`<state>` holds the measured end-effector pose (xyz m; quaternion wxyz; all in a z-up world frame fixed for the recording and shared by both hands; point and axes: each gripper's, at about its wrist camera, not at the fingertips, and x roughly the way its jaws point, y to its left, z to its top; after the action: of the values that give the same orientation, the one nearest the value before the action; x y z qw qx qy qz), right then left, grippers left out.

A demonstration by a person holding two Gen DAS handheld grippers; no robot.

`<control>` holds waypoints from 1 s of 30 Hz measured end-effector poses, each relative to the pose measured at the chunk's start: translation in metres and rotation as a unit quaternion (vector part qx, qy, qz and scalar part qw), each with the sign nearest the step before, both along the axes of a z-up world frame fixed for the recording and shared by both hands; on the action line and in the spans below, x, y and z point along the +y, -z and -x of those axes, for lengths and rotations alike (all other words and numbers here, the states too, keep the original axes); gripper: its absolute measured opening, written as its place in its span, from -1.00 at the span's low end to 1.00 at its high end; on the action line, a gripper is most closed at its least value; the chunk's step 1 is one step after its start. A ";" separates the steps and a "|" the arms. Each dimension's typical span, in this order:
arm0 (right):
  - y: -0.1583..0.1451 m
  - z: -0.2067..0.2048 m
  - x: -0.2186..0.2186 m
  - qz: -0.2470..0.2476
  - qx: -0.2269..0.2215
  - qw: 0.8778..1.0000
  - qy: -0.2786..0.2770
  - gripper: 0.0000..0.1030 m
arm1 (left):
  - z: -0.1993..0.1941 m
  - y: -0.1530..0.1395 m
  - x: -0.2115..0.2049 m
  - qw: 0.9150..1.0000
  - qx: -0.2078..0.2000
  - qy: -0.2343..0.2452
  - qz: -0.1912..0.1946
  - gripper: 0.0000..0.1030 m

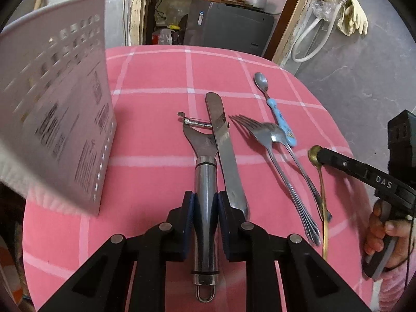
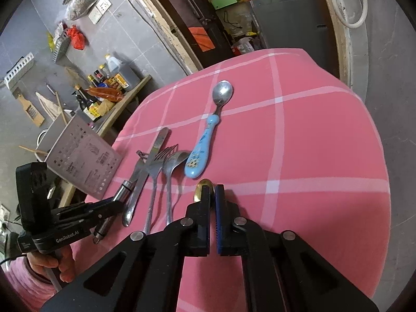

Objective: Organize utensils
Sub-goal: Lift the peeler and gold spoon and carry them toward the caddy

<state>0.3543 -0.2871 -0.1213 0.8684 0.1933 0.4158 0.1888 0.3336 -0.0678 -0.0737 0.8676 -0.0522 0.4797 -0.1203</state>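
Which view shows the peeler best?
The left wrist view: the peeler lies whole, blade to hanging loop, with the left gripper shut on its handle. The right wrist view shows only its handle, partly hidden by the gripper.

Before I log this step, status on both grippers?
Left gripper shut on peeler handle. Right gripper shut on gold spoon. Knife lies against peeler, may drag. Holder stands left.

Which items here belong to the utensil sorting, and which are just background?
Job:
peeler, clamped in the left gripper
brass spoon, pinched by the right gripper
knife
fork
blue-handled spoon
perforated holder

Background:
rubber gloves
sauce bottles
hose
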 end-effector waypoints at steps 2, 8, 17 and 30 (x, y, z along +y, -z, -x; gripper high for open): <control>0.000 0.004 -0.001 -0.002 -0.001 1.000 -0.004 -0.94 | 0.008 -0.001 0.002 1.000 0.011 0.004 0.010 -0.66; 0.002 0.015 0.000 -0.009 0.003 1.000 -0.022 -0.94 | 0.032 -0.005 0.000 0.999 0.030 0.031 0.010 -0.65; 0.000 0.015 0.006 0.019 0.000 0.999 -0.043 -0.93 | 0.017 -0.004 -0.009 0.998 0.043 0.052 -0.016 -0.48; 0.001 0.000 0.018 0.039 0.007 0.995 -0.095 -0.91 | -0.012 0.001 -0.014 0.996 0.069 0.062 0.002 -0.65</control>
<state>0.3543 -0.2687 -0.1220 0.8503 0.1206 0.4456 0.2529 0.3459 -0.0814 -0.0752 0.8231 -0.0319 0.5407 -0.1708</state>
